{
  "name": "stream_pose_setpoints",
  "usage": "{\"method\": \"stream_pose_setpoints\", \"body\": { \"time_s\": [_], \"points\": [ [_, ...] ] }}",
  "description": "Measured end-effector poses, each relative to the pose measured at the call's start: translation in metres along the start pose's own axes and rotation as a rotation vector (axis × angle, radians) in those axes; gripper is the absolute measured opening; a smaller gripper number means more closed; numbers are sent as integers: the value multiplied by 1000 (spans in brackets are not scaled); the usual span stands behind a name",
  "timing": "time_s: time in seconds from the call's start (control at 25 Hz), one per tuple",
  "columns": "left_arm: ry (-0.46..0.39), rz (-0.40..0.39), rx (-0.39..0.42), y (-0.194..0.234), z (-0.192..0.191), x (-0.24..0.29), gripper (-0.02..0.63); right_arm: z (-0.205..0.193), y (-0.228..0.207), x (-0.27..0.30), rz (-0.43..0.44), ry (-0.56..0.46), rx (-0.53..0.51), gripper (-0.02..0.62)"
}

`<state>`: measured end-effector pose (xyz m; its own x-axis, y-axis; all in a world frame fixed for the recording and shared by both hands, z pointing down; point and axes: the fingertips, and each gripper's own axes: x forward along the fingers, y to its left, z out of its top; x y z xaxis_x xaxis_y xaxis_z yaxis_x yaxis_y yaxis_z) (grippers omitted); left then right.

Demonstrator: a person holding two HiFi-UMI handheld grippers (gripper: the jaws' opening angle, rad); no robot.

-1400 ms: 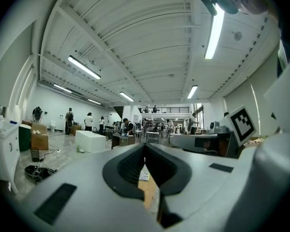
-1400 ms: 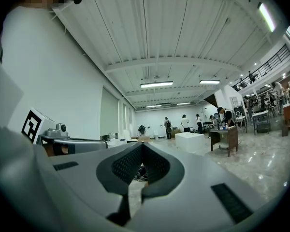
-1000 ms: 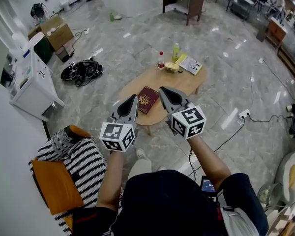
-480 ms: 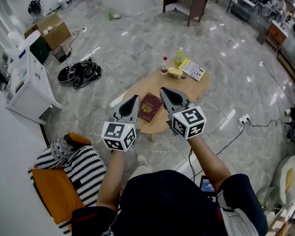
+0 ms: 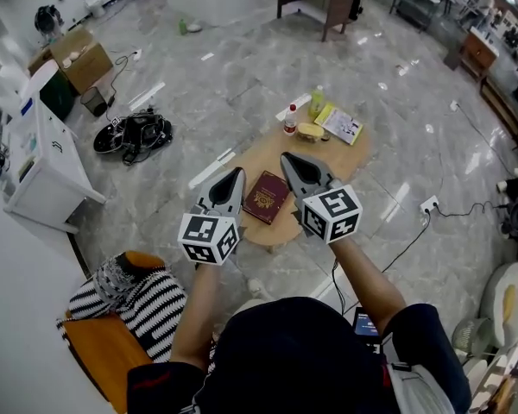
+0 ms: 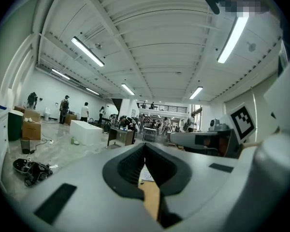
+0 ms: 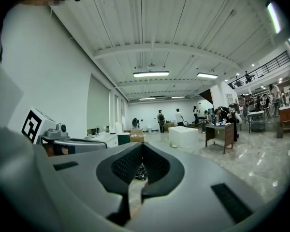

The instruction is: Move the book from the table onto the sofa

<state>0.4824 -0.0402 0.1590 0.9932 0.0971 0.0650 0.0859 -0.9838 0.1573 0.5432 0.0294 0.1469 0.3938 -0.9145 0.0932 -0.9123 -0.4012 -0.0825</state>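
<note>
Book (image 5: 267, 197), maroon, is laid flat on the near end of the oval counter (image 5: 338, 150), its long axis angled away and slightly rightward. It is flanked by the left tongs (image 5: 235, 174) and right tongs (image 5: 287, 159), both closed and empty.

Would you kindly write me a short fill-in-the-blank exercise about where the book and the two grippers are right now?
1. The dark red book lies flat on the oval wooden ____.
2. The fingers of the left gripper and the right gripper are ____, holding nothing.
3. In the head view, the book shows ____ the two grippers.
4. A black-and-white ____ blanket covers part of the orange sofa.
Missing words: table; shut; between; striped.
</note>
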Motion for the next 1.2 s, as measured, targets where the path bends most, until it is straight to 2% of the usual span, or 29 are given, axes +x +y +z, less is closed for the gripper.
{"method": "stream_pose_setpoints", "body": {
  "time_s": [0.52, 0.8, 1.2],
  "points": [
    [6, -67, -2, 56, -2, 27, 17, -13, -3, 54, -68, 20, -1, 13],
    [30, -94, -17, 57, -16, 41, 17, -24, -17, 56, -98, 40, 4, 12],
    [69, -88, -41, 60, -37, 67, 17, -47, -47, 66, -92, 89, 28, 12]
  ]
}}
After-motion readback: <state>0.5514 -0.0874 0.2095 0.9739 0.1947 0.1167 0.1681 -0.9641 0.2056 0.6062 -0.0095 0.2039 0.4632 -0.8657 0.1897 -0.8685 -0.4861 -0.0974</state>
